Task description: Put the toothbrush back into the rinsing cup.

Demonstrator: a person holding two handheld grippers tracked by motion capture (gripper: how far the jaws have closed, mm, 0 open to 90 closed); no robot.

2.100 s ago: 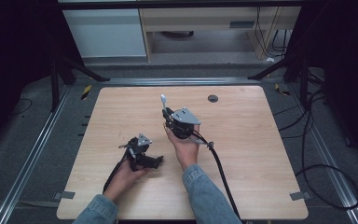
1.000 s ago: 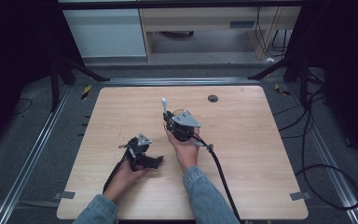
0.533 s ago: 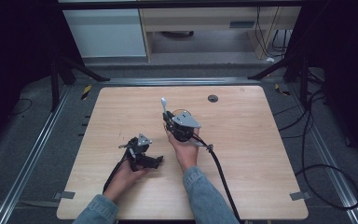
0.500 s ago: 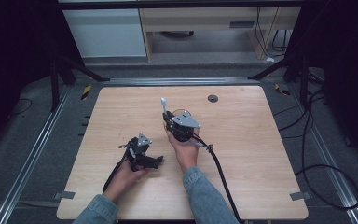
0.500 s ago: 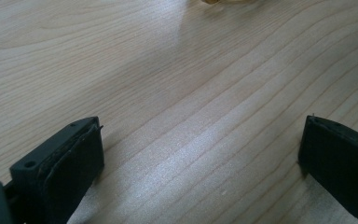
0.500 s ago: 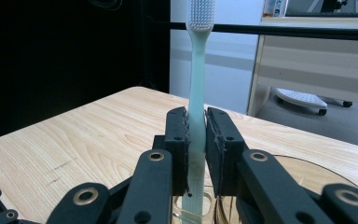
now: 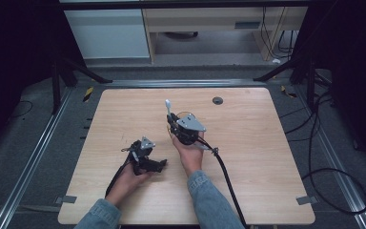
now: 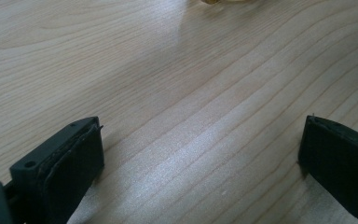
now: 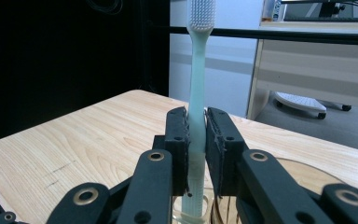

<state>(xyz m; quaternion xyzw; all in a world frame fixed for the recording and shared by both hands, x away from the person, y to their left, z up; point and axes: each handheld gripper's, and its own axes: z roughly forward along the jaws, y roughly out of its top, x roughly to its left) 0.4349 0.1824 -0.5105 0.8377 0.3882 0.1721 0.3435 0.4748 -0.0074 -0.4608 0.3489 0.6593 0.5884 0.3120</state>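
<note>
My right hand-held gripper [image 9: 196, 140] clamps the toothbrush [image 9: 197, 93] upright, bristles up, directly over a clear cup [image 9: 261, 196]; left hand-held gripper [image 8: 200, 154] gapes empty on the worktop [image 7: 267, 143].

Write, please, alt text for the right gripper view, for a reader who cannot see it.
The right gripper holds a pale toothbrush upright between its black jaws, bristle head at the top. Behind lie the wooden table and white cabinets.
</note>
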